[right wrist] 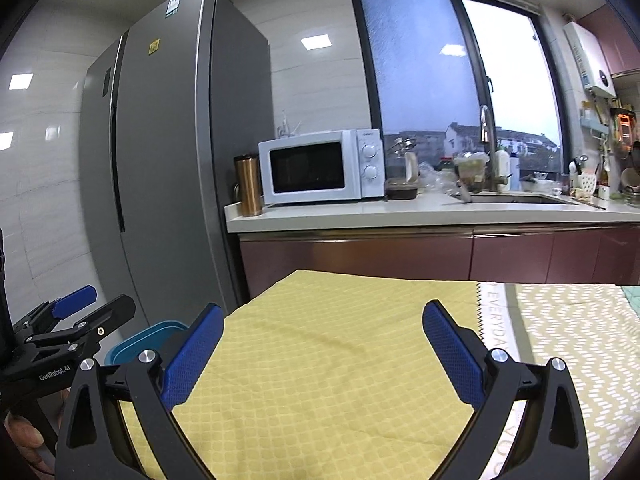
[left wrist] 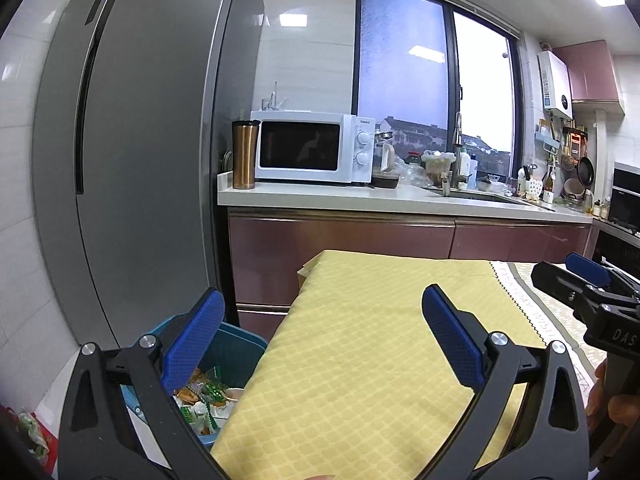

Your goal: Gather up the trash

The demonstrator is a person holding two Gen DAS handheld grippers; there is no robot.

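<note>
A blue trash bin (left wrist: pixel 234 350) stands on the floor at the left edge of the table, with several snack wrappers (left wrist: pixel 204 398) inside it. In the right wrist view only the bin (right wrist: pixel 138 342) rim shows. My left gripper (left wrist: pixel 322 312) is open and holds nothing, hovering over the yellow tablecloth (left wrist: pixel 360 340) beside the bin. My right gripper (right wrist: pixel 322 322) is open wide above the same yellow tablecloth (right wrist: pixel 340 360), nothing between its blue pads. Each gripper appears in the other's view: the right gripper (left wrist: pixel 576 276) at the right edge, the left gripper (right wrist: pixel 86 306) at the left edge.
A tall grey fridge (left wrist: pixel 132 152) rises behind the bin. The counter (left wrist: pixel 360 196) carries a white microwave (left wrist: pixel 312 152), a copper tumbler (left wrist: pixel 244 154) and a cluttered sink area (left wrist: pixel 468 184). A patterned placemat (right wrist: pixel 568 344) covers the table's right part. A hand (left wrist: pixel 612 404) grips the right tool.
</note>
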